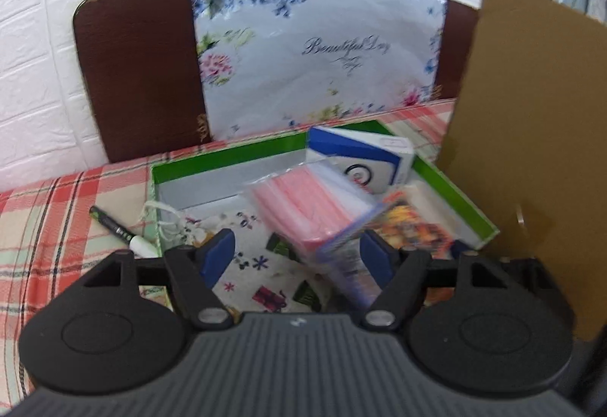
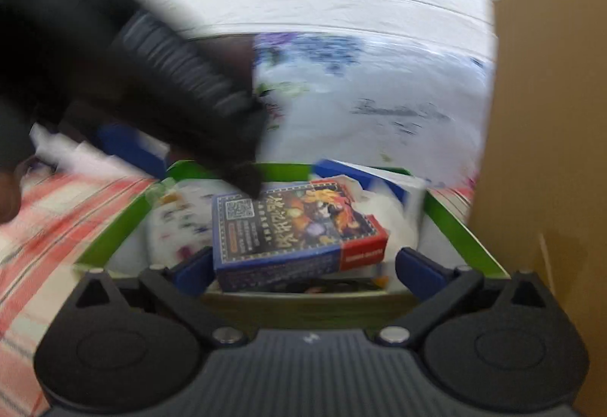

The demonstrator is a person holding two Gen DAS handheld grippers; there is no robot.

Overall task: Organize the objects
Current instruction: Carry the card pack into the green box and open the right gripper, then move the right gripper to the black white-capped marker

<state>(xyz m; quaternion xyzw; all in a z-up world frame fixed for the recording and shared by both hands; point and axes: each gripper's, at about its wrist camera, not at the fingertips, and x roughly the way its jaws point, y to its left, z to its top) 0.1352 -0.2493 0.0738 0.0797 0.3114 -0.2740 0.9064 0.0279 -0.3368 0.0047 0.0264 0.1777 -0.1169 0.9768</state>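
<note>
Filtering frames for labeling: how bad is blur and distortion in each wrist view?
Left wrist: mild blur, text on the floral board barely legible, pink packet smeared, fisheye bends the table edge. Right wrist: heavy motion smear on the left gripper crossing the frame; card box fairly sharp.

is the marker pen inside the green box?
No, the pen lies on the plaid cloth just outside the left wall of the green box in the left wrist view.

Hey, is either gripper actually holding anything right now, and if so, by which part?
Nothing is held: left gripper and right gripper are both open over the green box.
</note>
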